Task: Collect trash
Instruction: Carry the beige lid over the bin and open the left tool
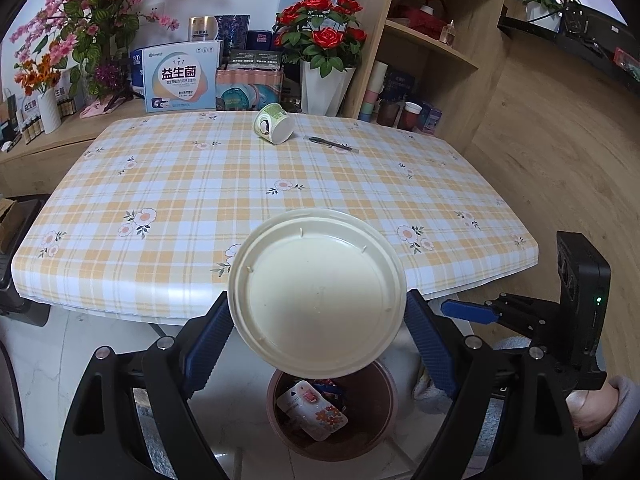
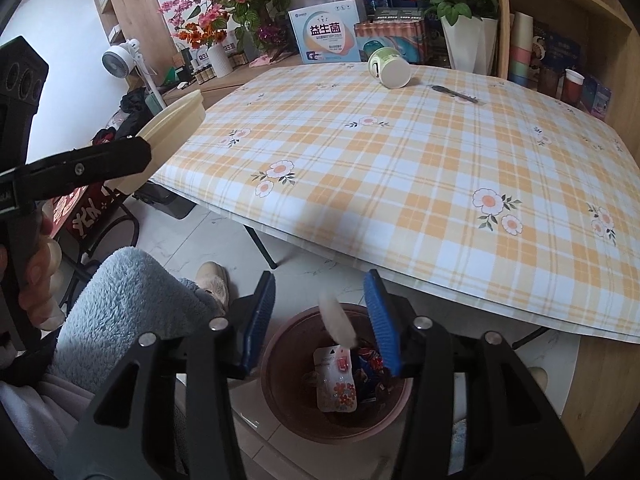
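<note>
Above the bin (image 1: 360, 436), left tool (image 1: 318, 328) clamps the bowl (image 1: 316, 292) bottom-toward-camera; right tool (image 2: 324, 320) gapes.

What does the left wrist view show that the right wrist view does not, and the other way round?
Only the left wrist view shows the flat underside of the cream bowl, clamped between the left gripper fingers above the bin.

Only the right wrist view shows a pale blurred scrap in the air between the open right gripper fingers, over the bin, and a white fan.

Both show the bin holding wrappers, the tipped cup, the dark pen-like thing and the checked table.
</note>
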`<action>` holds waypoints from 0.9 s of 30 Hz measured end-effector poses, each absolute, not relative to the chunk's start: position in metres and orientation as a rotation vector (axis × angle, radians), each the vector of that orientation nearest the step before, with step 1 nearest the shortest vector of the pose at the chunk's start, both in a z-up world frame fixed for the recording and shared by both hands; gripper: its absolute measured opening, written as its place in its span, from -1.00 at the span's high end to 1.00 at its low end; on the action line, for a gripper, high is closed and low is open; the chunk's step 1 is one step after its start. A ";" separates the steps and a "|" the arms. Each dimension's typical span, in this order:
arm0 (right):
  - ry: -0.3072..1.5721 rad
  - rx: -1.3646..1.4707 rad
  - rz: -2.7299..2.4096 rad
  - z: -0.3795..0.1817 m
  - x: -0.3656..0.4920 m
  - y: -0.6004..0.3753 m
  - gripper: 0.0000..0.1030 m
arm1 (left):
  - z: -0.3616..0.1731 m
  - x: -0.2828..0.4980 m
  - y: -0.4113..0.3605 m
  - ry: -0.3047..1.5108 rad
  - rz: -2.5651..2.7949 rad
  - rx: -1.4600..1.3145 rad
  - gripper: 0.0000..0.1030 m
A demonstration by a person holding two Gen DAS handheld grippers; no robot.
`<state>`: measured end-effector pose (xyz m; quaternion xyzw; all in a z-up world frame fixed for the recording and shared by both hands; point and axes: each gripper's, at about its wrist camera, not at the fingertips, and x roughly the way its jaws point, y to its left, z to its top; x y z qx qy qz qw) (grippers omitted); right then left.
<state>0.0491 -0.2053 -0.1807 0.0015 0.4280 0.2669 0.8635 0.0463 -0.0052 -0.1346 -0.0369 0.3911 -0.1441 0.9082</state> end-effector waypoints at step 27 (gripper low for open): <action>0.672 -0.039 0.300 -0.133 0.063 -0.262 -0.89 | -0.165 0.045 -0.043 0.894 -0.439 -0.017 -0.67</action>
